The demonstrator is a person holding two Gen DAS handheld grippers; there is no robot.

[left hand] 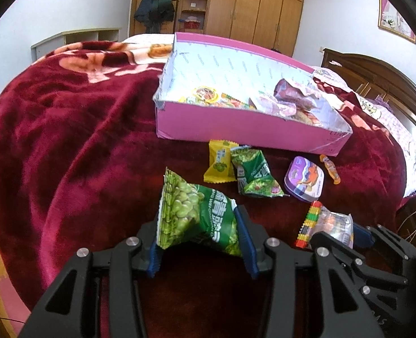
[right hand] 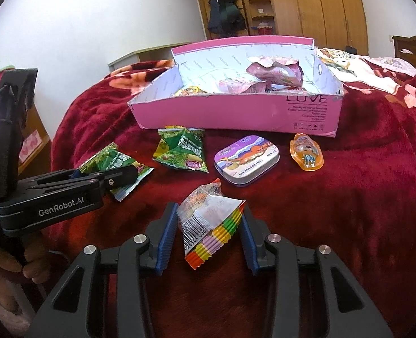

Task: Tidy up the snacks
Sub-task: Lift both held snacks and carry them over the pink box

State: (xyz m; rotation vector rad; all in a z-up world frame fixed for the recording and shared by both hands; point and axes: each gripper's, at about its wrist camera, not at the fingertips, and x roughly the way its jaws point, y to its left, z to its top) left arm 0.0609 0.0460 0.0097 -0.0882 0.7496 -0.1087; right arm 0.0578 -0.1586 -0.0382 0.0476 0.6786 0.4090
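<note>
Nearest you, the left gripper (left hand: pixel 199 236) is clamped on a green pea snack bag (left hand: pixel 194 217), both blue pads (left hand: pixel 244 233) pressing its lower end; the bag stands up and leans left, clear of the blanket. Expect it to be light, air-puffed and crinkly: the film dents under the pads and can slide, so you keep the hold low on the body or at the crimped seam.

The right gripper (right hand: pixel 208 233) has a clear candy packet (right hand: pixel 208 225) between its narrowed jaws. The right pad (right hand: pixel 247 239) meets the packet's rainbow-striped edge; whether the left pad actually presses on it is hard to judge from this angle, so treat that grip as unconfirmed. The packet is small, light, slick film with lumpy contents; take it across the stiffer striped seam.

On the red blanket (left hand: pixel 67 140) beyond lie:
- a second green snack bag (right hand: pixel 182 149), soft and crumpled; pinch a corner seam.
- a yellow sachet (left hand: pixel 219 163) touching it; flat and floppy.
- a purple tin with a dinosaur (right hand: pixel 246 159); rigid, smooth and heavier, likely slippery, so take it across its short sides.
- an orange jelly pack (right hand: pixel 306 152); squashy and glossy, so go gently.

Farthest, the pink cardboard box (left hand: pixel 236 129) sits open on the blanket, already holding pink wrappers (right hand: pixel 272 73) and round sweets (left hand: pixel 205 94). Its thin walls will flex if bumped, so you come in over the near wall.
</note>
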